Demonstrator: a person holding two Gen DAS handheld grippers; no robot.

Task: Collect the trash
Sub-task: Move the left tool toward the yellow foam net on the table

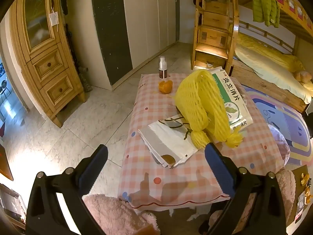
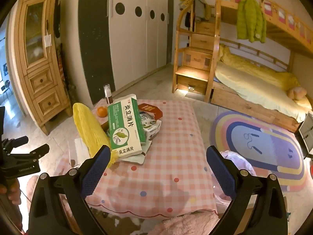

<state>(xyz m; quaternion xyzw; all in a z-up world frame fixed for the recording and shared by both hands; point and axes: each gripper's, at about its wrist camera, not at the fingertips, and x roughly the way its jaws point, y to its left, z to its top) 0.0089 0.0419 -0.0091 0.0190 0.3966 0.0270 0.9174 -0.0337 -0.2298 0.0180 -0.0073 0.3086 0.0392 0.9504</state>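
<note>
Both the left gripper [image 1: 156,168] and right gripper [image 2: 157,168] hover spread and empty, aimed for picking at the heaped yellow foam net [image 1: 201,105] and medicine box [image 2: 125,125] at twelve o'clock.

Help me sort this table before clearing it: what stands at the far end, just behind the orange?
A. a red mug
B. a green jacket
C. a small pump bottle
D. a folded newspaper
C: a small pump bottle stands upright just behind the orange on the checked tablecloth.

1. On your table [image 2: 172,156], the medicine box [image 2: 125,125] leans atop a pile of packets [image 2: 151,126]
2. The foam net [image 2: 90,131] lies left of it
3. Behind them sit the orange [image 2: 102,111] and spray bottle [image 2: 108,96]
</note>
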